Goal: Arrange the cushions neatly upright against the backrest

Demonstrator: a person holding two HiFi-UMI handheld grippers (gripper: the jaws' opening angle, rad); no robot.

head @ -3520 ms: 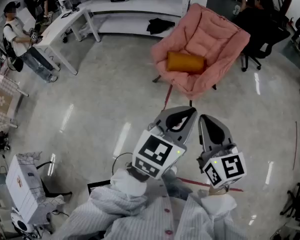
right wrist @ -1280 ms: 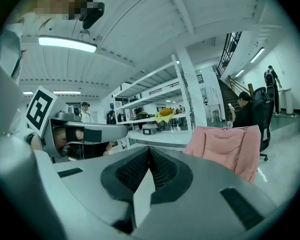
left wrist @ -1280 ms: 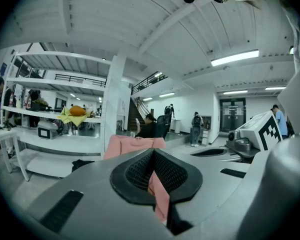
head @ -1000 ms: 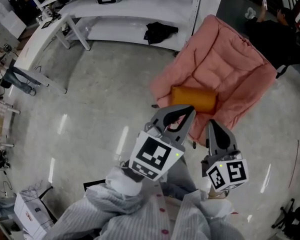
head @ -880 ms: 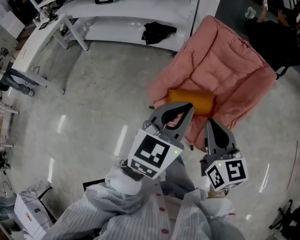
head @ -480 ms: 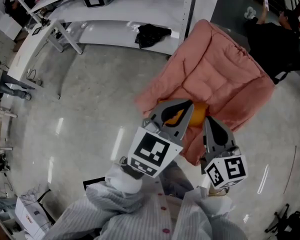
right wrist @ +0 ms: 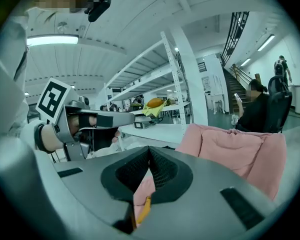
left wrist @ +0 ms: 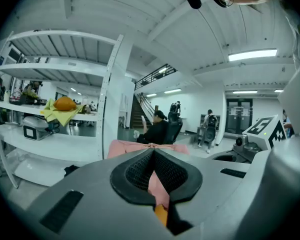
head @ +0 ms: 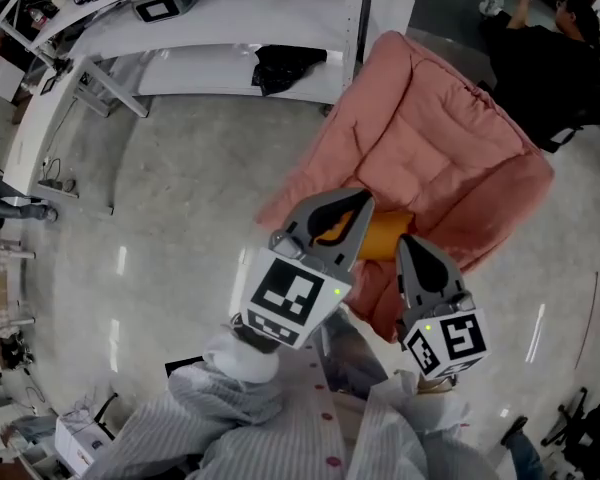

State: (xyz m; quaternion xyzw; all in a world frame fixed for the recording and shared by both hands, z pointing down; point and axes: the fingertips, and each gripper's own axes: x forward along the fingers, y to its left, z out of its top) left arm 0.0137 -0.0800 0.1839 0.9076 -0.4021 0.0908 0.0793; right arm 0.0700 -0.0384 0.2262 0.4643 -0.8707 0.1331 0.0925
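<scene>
An orange cushion (head: 385,234) lies flat on the seat of a pink padded armchair (head: 435,153), away from its backrest. The left gripper (head: 356,201) hovers in front of the cushion's left end and hides part of it; its jaws are shut and empty. My right gripper (head: 408,244) hangs just below the cushion's right end, also shut with nothing held. In the left gripper view the shut jaws (left wrist: 153,150) frame a strip of pink chair (left wrist: 158,190) and a sliver of orange cushion (left wrist: 161,215). From the right gripper (right wrist: 150,149), the chair (right wrist: 235,149) fills the right side.
White shelving (head: 230,23) runs behind the chair, with a black cloth (head: 280,66) on its low shelf. A person in black (head: 540,63) sits on an office chair beyond the backrest. A white table (head: 50,118) stands at left. Polished floor lies between.
The chair and cushion have come nearer in the head view; both grippers now reach the cushion's front edge. Both pairs of jaws stayed shut.
</scene>
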